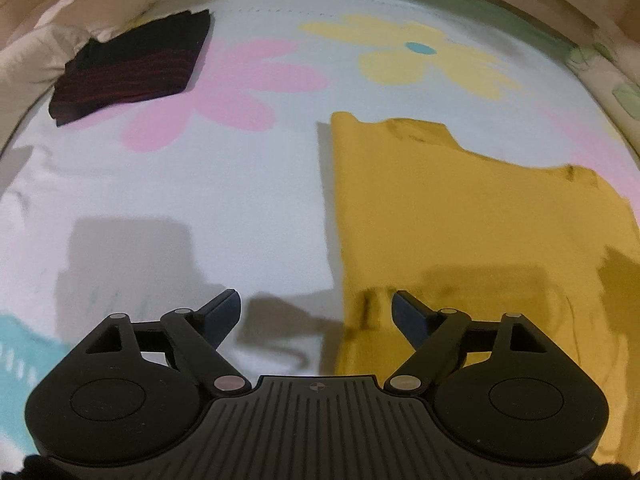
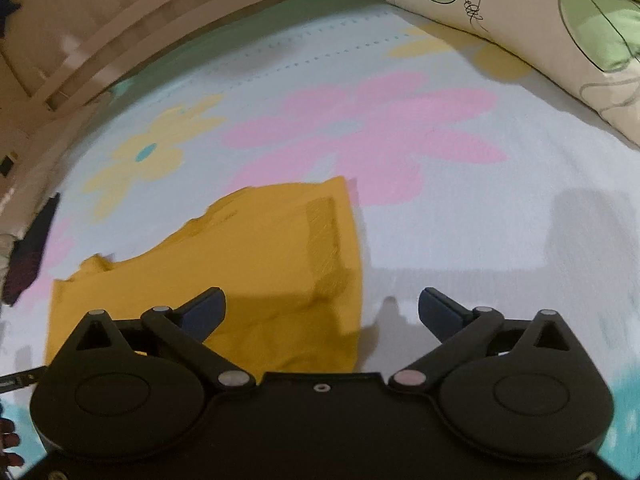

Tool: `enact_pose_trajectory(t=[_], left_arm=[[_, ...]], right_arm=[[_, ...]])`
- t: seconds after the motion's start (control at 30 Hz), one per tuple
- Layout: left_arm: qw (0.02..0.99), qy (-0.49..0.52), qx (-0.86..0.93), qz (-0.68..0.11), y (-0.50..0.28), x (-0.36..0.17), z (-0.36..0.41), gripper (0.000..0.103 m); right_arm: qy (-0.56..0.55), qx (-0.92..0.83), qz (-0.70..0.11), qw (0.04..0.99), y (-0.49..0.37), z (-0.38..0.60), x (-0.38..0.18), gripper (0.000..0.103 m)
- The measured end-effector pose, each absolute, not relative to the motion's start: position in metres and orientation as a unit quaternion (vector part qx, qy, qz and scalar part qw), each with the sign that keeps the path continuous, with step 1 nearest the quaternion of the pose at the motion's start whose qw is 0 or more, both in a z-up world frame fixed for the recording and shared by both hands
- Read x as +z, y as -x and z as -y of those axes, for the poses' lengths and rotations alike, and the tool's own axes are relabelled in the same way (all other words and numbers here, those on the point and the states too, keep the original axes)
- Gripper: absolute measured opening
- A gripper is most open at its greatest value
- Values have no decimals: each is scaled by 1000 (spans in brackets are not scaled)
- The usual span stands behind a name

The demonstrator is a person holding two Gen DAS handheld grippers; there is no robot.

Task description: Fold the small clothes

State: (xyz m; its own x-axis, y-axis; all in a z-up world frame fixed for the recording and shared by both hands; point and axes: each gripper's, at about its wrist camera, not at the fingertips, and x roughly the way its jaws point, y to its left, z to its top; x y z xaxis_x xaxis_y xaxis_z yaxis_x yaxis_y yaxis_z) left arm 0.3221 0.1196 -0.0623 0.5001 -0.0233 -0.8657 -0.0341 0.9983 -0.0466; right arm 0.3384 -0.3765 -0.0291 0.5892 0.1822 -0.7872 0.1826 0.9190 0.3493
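A mustard-yellow garment (image 1: pixel 460 216) lies partly folded on the flowered bedsheet (image 1: pixel 240 208), filling the right half of the left wrist view. My left gripper (image 1: pixel 316 312) hovers over the garment's near left edge, jaws wide apart, nothing between them. The right wrist view has the same yellow garment (image 2: pixel 256 264) at centre left, with a folded-over strip along its right side. My right gripper (image 2: pixel 322 310) hangs above the garment's near right corner, open wide and holding nothing.
A folded dark garment with red stripes (image 1: pixel 132 68) rests at the far left of the bed, also a dark garment edge (image 2: pixel 32 252) in the right wrist view. A green-leaf pillow (image 2: pixel 560 40) lies far right. A wooden bed frame (image 2: pixel 120 32) runs behind.
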Motion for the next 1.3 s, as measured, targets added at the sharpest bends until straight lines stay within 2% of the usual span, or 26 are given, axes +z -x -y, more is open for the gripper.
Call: enact_pose_trajectory(t=[0.43,0.87,1.3], left_arm=[[891,-22,-37,-451,-207,-15,-97,82],[879,10,-56,-474,-114,-49,-107,82],[868,37,-61,-491,-75,-65,-112,82]], right_arm=[[-168,52,-429,886,-223,343,11,103],[-169,65,-467,866,-115,336,-22,103],[-195,52,-489,849,-76,352,-38,103]])
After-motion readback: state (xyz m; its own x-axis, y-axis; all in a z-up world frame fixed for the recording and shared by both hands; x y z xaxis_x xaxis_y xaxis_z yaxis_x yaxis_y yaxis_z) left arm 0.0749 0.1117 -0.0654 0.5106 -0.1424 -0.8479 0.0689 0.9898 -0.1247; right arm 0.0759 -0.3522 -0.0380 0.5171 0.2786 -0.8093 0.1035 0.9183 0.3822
